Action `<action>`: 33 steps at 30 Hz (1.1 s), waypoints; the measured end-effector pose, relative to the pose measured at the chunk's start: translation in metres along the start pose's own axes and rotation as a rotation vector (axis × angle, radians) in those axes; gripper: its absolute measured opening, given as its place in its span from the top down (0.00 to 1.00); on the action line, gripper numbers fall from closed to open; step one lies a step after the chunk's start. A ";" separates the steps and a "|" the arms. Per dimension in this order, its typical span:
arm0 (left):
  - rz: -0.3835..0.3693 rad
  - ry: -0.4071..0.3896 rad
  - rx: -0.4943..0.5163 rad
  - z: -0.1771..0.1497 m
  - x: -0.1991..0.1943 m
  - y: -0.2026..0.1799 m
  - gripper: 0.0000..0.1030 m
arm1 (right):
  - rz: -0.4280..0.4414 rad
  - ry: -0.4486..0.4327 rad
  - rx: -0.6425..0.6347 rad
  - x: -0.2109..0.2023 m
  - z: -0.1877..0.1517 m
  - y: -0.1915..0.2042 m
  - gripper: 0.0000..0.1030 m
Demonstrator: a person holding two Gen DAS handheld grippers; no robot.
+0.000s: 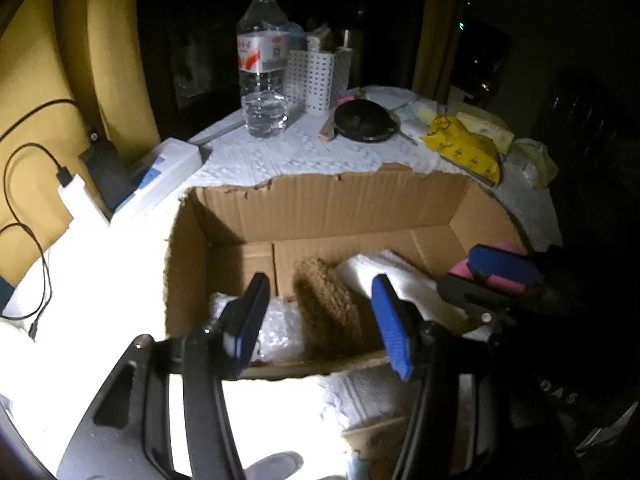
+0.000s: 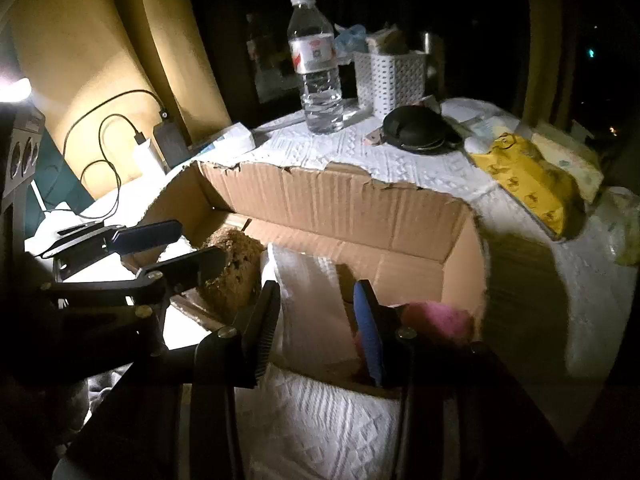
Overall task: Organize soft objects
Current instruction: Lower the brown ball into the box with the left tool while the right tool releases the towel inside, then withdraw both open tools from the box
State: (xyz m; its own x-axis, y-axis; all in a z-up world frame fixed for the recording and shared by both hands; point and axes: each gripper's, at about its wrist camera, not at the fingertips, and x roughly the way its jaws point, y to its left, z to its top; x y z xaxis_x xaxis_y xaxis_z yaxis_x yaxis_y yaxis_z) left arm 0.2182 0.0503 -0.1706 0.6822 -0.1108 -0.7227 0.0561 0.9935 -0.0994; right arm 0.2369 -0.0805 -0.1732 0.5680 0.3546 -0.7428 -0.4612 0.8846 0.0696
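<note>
Both grippers spread wide, holding nothing, over the cardboard box (image 1: 320, 204).
We note left gripper (image 1: 320, 320) above the brown fuzzy cloth (image 1: 324, 304); right gripper (image 2: 316, 328) over the white towel (image 2: 312, 304), pink cloth (image 2: 440, 320) just beside; torn rim, far floor bare.

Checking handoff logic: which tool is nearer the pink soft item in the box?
Right. The right tool is open beside the pink item; the left tool is open farther off, over the brown fuzzy item.

Brown fuzzy cloth (image 1: 326, 304) upright in cardboard box (image 1: 332, 200)
</note>
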 end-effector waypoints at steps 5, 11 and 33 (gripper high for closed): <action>-0.004 -0.030 -0.001 0.001 -0.021 0.000 0.47 | -0.007 -0.022 0.013 -0.017 -0.003 -0.004 0.60; -0.005 -0.056 0.003 -0.005 -0.043 -0.005 0.43 | -0.012 -0.053 0.013 -0.039 -0.006 0.001 0.60; -0.002 -0.071 0.003 -0.042 -0.092 -0.020 0.31 | -0.007 -0.122 0.029 -0.097 -0.036 0.013 0.49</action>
State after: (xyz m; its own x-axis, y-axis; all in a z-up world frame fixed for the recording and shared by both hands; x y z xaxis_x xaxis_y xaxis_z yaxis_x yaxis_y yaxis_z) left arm 0.1236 0.0399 -0.1314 0.7321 -0.1111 -0.6720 0.0598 0.9933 -0.0991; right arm 0.1517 -0.1146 -0.1242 0.6508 0.3814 -0.6565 -0.4382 0.8948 0.0855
